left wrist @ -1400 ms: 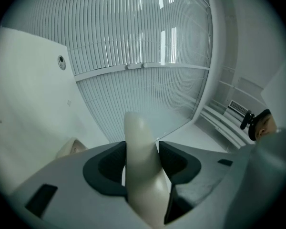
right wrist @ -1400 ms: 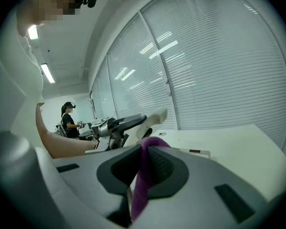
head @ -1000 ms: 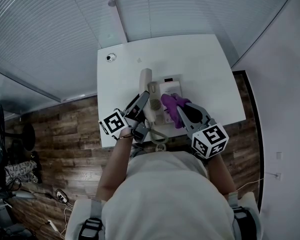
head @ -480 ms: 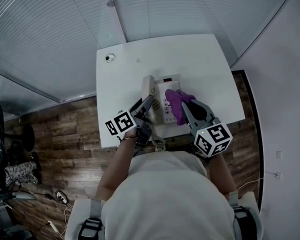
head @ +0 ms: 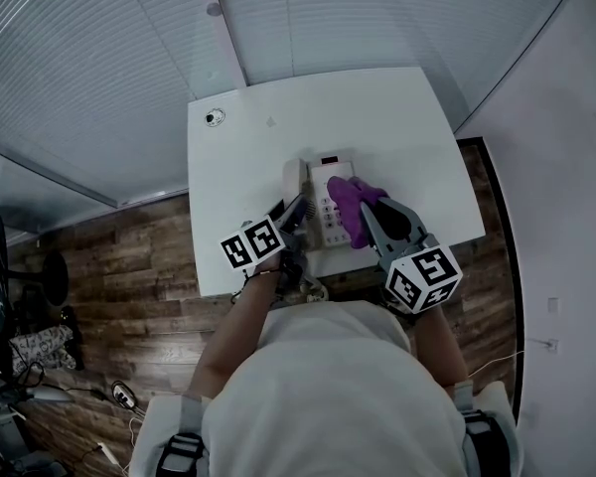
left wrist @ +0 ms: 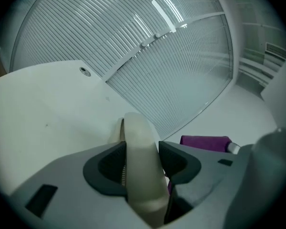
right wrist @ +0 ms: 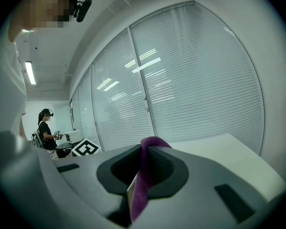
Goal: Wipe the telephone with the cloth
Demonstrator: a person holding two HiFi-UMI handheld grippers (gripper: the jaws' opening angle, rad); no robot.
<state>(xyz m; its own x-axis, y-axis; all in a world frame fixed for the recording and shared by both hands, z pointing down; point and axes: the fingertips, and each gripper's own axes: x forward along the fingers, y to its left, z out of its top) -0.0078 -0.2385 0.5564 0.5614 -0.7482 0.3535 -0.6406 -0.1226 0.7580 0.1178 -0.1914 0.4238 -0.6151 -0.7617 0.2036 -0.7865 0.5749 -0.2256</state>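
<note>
- Handset clamped in left tool, at the left side of the telephone on the desk.
- Right tool pinches purple cloth, draped over telephone's right edge.
- Likely step: seating handset; next, release gently, then wipe.

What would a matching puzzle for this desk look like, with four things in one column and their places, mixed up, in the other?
Things:
1. handset
2. purple cloth
3. telephone base
4. round cable hole

Places:
A. near the far left corner of the table
B. clamped in the right gripper
C. clamped in the left gripper
D. flat on the table, between the two grippers

Pairs: 1-C, 2-B, 3-D, 4-A
</note>
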